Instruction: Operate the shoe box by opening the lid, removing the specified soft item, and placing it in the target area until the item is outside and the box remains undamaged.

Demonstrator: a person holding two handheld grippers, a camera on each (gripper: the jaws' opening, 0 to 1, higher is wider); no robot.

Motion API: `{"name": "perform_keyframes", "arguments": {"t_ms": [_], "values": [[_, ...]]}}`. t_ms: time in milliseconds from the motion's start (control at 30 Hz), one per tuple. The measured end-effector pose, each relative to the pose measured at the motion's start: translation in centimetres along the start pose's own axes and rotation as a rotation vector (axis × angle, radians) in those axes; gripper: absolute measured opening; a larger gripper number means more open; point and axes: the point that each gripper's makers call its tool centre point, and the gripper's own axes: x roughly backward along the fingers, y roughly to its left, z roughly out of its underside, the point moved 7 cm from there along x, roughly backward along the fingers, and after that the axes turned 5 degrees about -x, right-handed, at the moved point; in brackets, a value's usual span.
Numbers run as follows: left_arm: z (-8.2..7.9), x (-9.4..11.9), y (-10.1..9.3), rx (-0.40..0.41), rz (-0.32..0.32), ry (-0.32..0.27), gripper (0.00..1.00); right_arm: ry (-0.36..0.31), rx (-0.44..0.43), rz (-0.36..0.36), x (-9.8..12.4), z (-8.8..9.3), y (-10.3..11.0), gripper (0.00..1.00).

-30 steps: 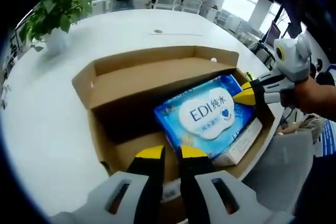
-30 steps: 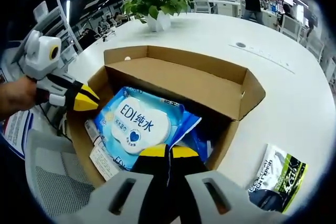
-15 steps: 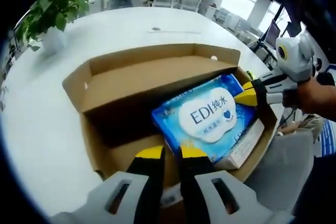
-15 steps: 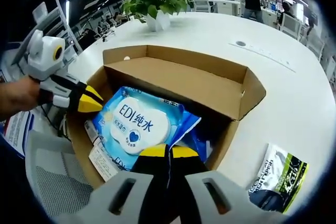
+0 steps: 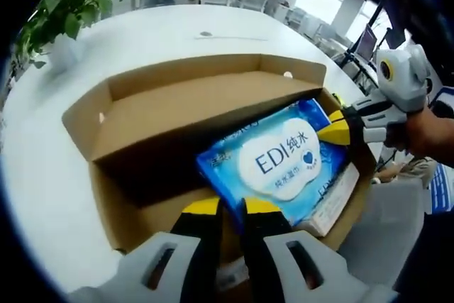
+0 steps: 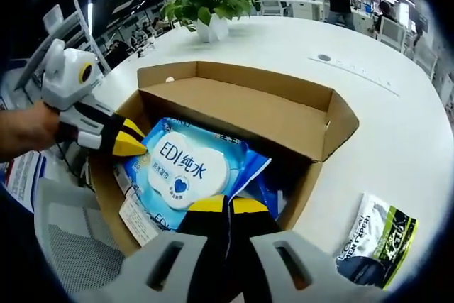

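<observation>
wipes pack (image 6: 186,168) beneath box flap (image 6: 241,115)

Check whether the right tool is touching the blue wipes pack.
Touching. In the left gripper view, the yellow tips of the right tool meet the edge of the blue wipes pack inside the shoe box, with no gap visible.

Wipes pack (image 6: 186,168) inside shoe box (image 6: 298,115)

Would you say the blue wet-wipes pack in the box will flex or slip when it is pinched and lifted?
The wipes pack looks soft and glossy, so it would probably sag and may slip. Its crimped edge near the left gripper seems the easier hold.
</observation>
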Motion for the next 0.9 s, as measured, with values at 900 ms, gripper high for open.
{"name": "perform_keyframes", "arguments": {"t_ms": [900], "values": [[0.4, -2.0, 0.1, -0.013, 0.017, 0.049, 0.02, -0.009, -0.009, -0.007, -0.2, 0.1, -0.2, 0.0]]}}
